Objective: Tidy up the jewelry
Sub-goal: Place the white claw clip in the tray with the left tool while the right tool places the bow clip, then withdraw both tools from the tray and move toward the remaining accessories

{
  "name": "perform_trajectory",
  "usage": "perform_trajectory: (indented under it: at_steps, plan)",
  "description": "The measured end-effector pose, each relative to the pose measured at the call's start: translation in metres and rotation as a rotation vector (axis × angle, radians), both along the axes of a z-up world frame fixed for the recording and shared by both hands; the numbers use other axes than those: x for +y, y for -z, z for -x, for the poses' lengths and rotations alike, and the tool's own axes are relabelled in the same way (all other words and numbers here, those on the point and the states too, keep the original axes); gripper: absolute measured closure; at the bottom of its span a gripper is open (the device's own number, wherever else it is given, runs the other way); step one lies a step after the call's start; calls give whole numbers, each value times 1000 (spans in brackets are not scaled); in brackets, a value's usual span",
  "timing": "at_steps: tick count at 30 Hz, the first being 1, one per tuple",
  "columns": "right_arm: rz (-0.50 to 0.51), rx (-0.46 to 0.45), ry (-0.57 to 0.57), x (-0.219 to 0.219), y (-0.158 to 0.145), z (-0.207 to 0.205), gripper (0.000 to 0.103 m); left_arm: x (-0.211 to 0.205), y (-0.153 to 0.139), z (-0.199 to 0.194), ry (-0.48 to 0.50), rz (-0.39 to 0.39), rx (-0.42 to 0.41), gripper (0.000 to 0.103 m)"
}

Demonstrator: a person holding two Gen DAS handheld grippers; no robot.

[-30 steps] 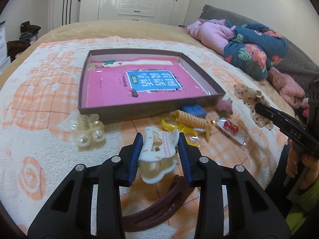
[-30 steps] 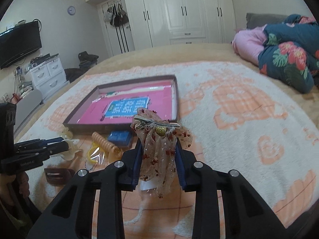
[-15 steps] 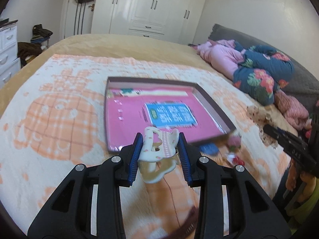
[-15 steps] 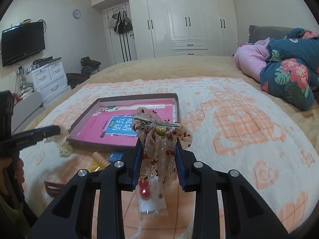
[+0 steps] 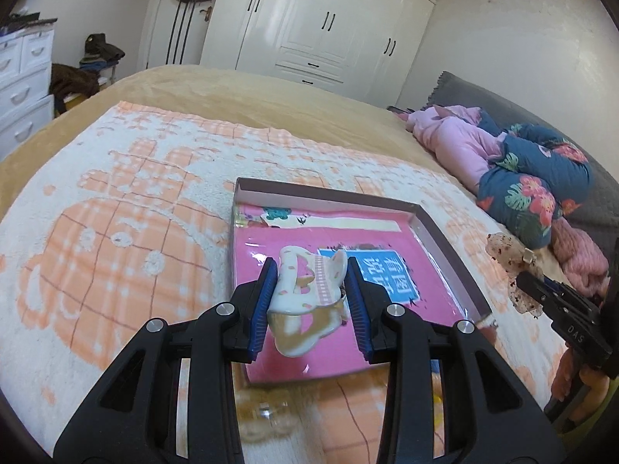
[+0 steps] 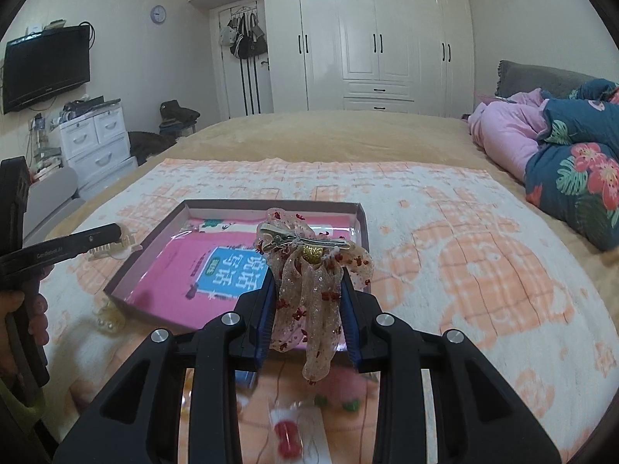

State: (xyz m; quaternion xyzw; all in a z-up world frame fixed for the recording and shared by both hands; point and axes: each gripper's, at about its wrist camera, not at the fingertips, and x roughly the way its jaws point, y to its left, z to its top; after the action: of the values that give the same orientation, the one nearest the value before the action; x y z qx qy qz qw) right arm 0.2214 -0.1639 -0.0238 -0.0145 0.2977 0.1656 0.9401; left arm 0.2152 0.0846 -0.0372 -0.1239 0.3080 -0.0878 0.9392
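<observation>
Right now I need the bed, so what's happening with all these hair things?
A person is sorting accessories with two handheld grippers. The left gripper holds a white claw clip over the shallow box; the right gripper holds a sheer bow clip near the box's front edge. Neither is set down; more pieces lie on the blanket.

"DAS" stands in white on the right hand-held gripper [image 5: 541, 290]. "GenRobot.AI" runs along the left hand-held gripper [image 6: 112, 245]. The blue label [image 6: 232, 270] in the box [image 6: 271, 203] carries large Chinese characters.

white wardrobe [image 6: 371, 38], wall tv [image 6: 42, 65], white drawers [image 6: 96, 139], tan bed [image 6: 309, 135]
</observation>
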Motion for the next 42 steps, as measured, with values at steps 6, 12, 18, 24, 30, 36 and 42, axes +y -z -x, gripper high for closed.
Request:
perform_trajectory:
  at_steps: [6, 12, 18, 24, 30, 36, 42]
  plan:
    - [27, 38, 12, 7, 14, -24, 73, 8, 13, -16, -11, 23, 23, 75]
    - [45, 93, 30, 13, 32, -44, 73, 9, 25, -22, -2, 43, 44, 75]
    - [64, 128, 47, 20, 47, -56, 72, 2, 32, -27, 40, 39, 57, 75]
    - [93, 145, 63, 27, 57, -63, 69, -4, 39, -30, 68, 30, 75, 75]
    - [68, 137, 84, 22, 57, -64, 55, -5, 41, -31, 77, 28, 82, 75]
    - [53, 77, 103, 15, 44, -48, 27, -8, 34, -27, 86, 21, 67, 63]
    - [23, 4, 122, 2, 21, -23, 15, -5, 13, -10, 63, 22, 7, 44]
